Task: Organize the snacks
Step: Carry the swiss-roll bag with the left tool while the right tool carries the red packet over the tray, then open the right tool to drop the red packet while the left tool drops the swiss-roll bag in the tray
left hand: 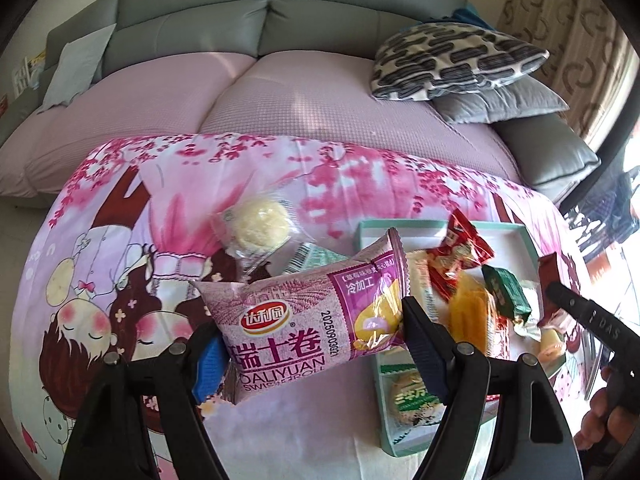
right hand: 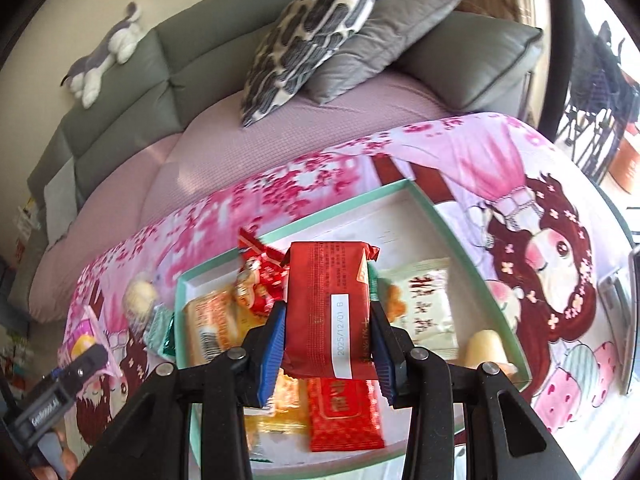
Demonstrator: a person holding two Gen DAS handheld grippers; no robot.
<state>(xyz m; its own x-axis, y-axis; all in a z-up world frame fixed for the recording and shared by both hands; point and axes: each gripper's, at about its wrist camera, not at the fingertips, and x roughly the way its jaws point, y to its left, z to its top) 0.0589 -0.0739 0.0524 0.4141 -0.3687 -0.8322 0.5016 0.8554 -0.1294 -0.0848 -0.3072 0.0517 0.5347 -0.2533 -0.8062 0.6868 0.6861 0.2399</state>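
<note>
Two grippers hover over the mint-green tray (right hand: 460, 236) (snacks already inside). Left gripper (left hand: 312, 348) clamps a purple Swiss-roll packet (left hand: 296, 320); right gripper (right hand: 328, 340) pinches a red wafer packet (right hand: 324, 304).

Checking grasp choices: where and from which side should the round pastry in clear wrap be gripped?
Grip the round pastry across its puffed middle, coming from above: it lies flat on the cloth, and its flat wrapper ends look too flimsy to hold.

Glossy plastic wrapper (left hand: 304, 328), printed cloth (left hand: 100, 240)
</note>
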